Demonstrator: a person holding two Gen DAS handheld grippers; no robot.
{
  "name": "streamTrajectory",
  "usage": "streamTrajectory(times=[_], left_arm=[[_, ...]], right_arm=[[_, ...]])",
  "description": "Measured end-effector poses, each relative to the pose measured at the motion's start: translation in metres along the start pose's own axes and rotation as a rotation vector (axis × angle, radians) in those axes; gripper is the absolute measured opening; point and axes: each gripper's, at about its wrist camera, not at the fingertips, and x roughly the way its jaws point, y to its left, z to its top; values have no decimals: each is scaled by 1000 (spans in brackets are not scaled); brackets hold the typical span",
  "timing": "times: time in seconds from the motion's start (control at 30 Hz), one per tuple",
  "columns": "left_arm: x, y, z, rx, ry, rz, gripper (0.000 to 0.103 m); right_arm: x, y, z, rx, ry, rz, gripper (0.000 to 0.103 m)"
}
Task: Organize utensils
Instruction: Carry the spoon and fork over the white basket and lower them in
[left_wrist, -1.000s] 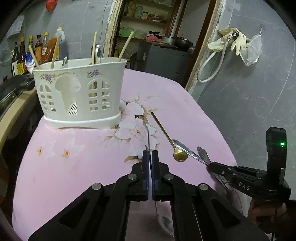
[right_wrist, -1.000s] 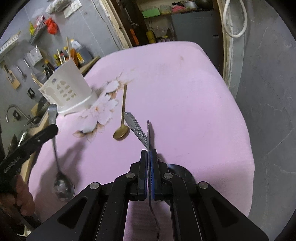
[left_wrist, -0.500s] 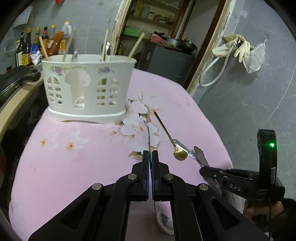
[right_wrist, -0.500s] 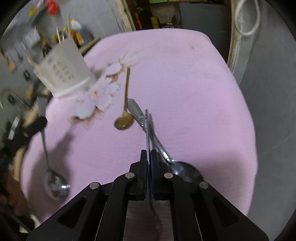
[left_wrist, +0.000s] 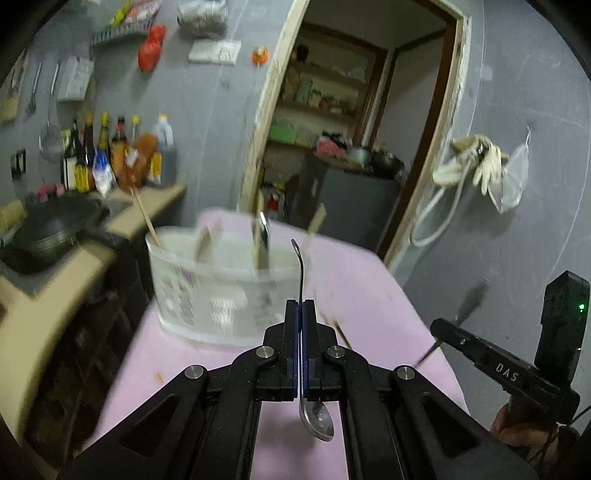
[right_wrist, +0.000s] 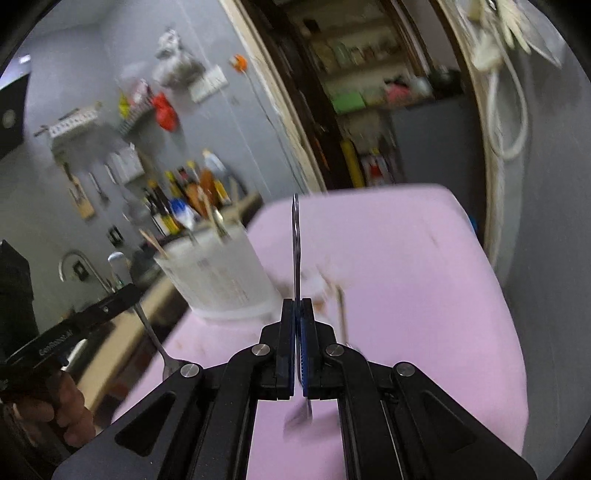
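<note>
Black, both tongs: left gripper (left_wrist: 300, 308) and right gripper (right_wrist: 298, 306), each with blue pads between the fingers. Silver, shiny: the spoon (left_wrist: 317, 421) clamped in the left one; silvery too the utensil (right_wrist: 296, 236) in the right. Ahead of both, white, with a faint purple floral print: the caddy (left_wrist: 218, 288). Beneath, pale pink: the tablecloth (right_wrist: 406, 295). Behind, grey: the wall (left_wrist: 207, 129). Tan, wooden: the sticks (left_wrist: 146, 218) in the caddy.

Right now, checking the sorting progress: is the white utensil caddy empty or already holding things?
Already holding things. The white utensil caddy has wooden sticks and a metal handle poking above its rim; blur hides how many.
</note>
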Motion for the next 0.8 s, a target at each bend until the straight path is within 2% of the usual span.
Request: streamTrajectory(times=[0.23,0.43,0.63,0.8], left_arm=[[-12,43,71,8,-87,24,0],[-12,87,119,14,-156,42,0],[6,122,137,21,-175,61,0],[32,137,129,26,-137,59,0]], right_arm=[[26,47,64,-57,-130,46,0],[56,80,97,-99,-156,37,0],[79,96,103,-121,-158,-9,0],[93,103,100,-173,-160,-64,0]])
